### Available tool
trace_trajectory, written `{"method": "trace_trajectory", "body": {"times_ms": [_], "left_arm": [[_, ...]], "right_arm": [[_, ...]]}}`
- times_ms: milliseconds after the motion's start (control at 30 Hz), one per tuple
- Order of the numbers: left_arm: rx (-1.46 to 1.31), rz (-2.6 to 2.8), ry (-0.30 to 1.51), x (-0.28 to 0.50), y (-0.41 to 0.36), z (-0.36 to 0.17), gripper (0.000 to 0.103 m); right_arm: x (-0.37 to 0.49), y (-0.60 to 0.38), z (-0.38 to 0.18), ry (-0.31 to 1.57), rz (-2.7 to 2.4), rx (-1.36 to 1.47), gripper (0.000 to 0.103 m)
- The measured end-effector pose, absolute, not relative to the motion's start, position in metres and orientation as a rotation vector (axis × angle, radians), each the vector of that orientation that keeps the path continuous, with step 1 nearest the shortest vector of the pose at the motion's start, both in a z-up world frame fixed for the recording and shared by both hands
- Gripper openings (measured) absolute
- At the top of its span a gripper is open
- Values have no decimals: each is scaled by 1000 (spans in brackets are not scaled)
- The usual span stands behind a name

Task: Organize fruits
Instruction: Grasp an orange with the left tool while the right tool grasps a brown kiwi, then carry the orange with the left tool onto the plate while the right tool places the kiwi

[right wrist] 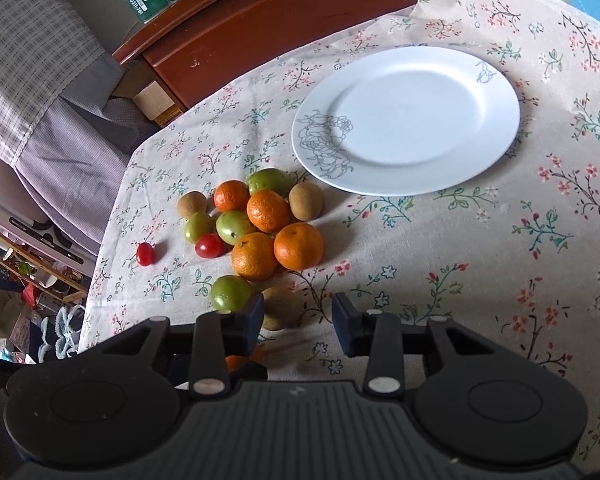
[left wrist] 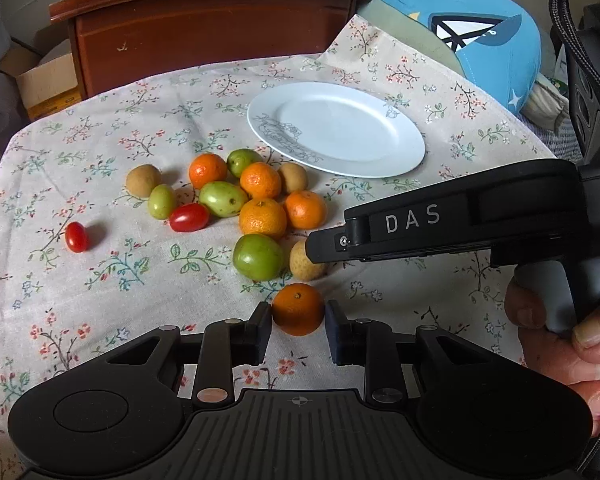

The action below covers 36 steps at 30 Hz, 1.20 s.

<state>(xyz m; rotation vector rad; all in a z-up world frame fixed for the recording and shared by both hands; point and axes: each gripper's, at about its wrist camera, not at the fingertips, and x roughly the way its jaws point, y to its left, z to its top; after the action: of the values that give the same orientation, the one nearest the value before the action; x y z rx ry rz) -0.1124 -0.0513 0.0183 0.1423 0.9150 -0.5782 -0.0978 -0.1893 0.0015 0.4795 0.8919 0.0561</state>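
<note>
A pile of fruit lies on the flowered cloth: several mandarins [right wrist: 298,246], green fruits [right wrist: 230,292], brown fruits [right wrist: 306,200] and two cherry tomatoes [left wrist: 77,237]. One mandarin [left wrist: 298,304] sits apart at the near side, and my left gripper [left wrist: 299,320] is shut on it, a pad against each side. My right gripper [right wrist: 300,316] stands open over the cloth. A brown fruit [right wrist: 278,308] rests by its left finger, clear of the right one. From the left wrist view the right gripper [left wrist: 312,246] shows side-on, its tip over that brown fruit [left wrist: 306,266]. The white plate [left wrist: 340,120] holds nothing.
The plate [right wrist: 412,120] lies beyond the pile to the right. A wooden cabinet [left wrist: 204,28] stands behind the table, a cardboard box [left wrist: 40,80] at its left, a blue cushion [left wrist: 480,28] at the right. A hand [left wrist: 560,340] grips the right tool's handle.
</note>
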Motion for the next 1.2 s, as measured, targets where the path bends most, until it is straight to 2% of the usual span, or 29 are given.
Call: {"method": "trace_trajectory", "body": {"times_ms": [300, 400, 1200], "left_arm": [[108, -483, 937, -103, -34, 17, 26], [92, -462, 934, -101, -30, 17, 26], [-18, -555, 876, -51, -47, 48, 26]], "right_arm": [[-93, -176, -3, 902, 85, 428, 37], [-93, -172, -4, 899, 91, 401, 29], [-77, -219, 37, 811, 1, 438, 28]]}}
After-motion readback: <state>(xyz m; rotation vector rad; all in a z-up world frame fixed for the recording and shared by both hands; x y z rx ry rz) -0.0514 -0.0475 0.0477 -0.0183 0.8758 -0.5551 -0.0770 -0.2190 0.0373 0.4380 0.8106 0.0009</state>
